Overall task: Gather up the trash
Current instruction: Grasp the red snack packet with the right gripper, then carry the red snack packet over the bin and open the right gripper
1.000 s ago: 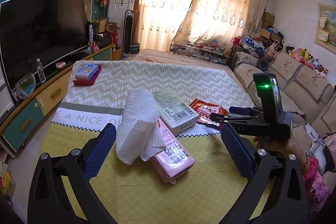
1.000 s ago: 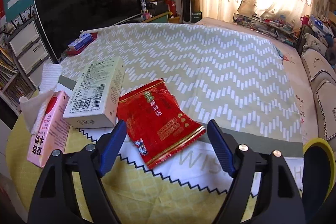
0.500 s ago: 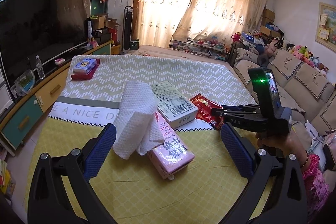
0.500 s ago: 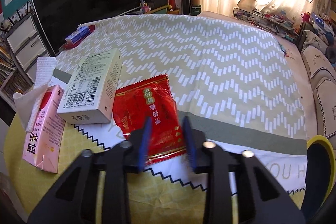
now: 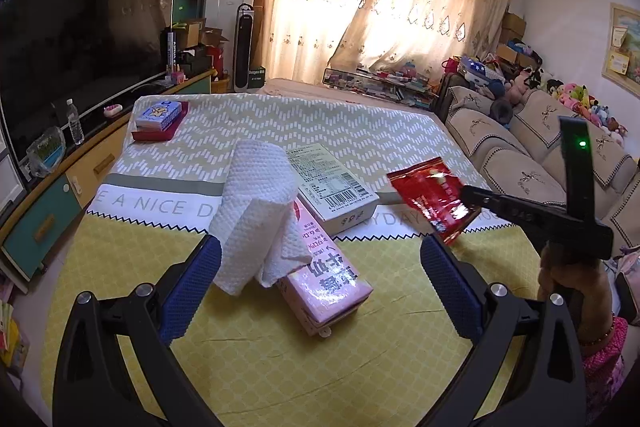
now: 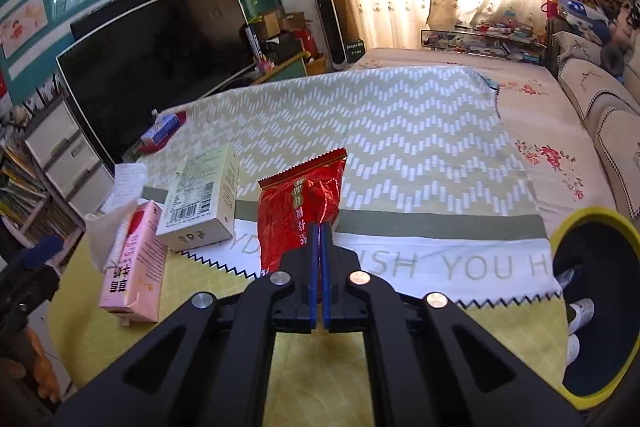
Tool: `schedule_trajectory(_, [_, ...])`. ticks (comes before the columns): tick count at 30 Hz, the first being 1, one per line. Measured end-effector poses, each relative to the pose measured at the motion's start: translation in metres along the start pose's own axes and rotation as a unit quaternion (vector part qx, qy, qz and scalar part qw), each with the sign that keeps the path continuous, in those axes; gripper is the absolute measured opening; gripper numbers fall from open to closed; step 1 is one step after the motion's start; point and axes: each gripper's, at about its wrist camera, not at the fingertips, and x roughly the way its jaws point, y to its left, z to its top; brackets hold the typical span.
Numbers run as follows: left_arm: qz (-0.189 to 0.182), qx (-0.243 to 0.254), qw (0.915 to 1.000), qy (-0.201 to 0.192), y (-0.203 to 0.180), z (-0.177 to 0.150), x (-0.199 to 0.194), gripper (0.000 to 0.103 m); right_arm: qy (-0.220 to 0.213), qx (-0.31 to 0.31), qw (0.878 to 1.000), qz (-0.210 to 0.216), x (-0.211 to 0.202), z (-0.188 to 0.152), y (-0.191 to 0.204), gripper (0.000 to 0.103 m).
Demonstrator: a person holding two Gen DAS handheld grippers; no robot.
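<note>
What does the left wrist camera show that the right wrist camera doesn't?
Only the left view shows the open left gripper and the right gripper from the side, lifting the red snack packet off the tablecloth. Only the right view shows the yellow-rimmed bin and the right gripper shut on the packet. Both share the pink milk carton, white paper towel and beige box.

Your red wrapper (image 6: 301, 203) is crinkled, glossy, pinched at its lower edge, lifted off the cloth. Pink carton (image 5: 324, 277) lies flat under the tissue (image 5: 256, 211), beside the box (image 5: 330, 187).
</note>
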Motion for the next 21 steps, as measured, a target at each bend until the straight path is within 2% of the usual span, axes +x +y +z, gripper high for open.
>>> schedule_trajectory(7, [-0.002, 0.005, 1.0, 0.005, -0.007, -0.004, 0.002, 0.098, -0.035, 0.016, 0.999, 0.012, -0.033, -0.004, -0.007, 0.001])
schedule_trajectory(12, [0.0, 0.011, 0.9999, 0.006, -0.009, -0.004, 0.004, 0.098, -0.064, 0.037, 0.997, -0.009, -0.059, -0.006, -0.028, 0.001])
schedule_trajectory(17, [0.0, 0.013, 0.9999, 0.011, -0.01, -0.004, 0.008, 0.098, -0.092, 0.069, 0.99, -0.076, -0.087, -0.01, -0.072, 0.001])
schedule_trajectory(21, [-0.001, 0.017, 0.9998, 0.014, -0.013, -0.005, 0.012, 0.098, -0.107, 0.106, 0.978, -0.148, -0.107, -0.02, -0.117, 0.001])
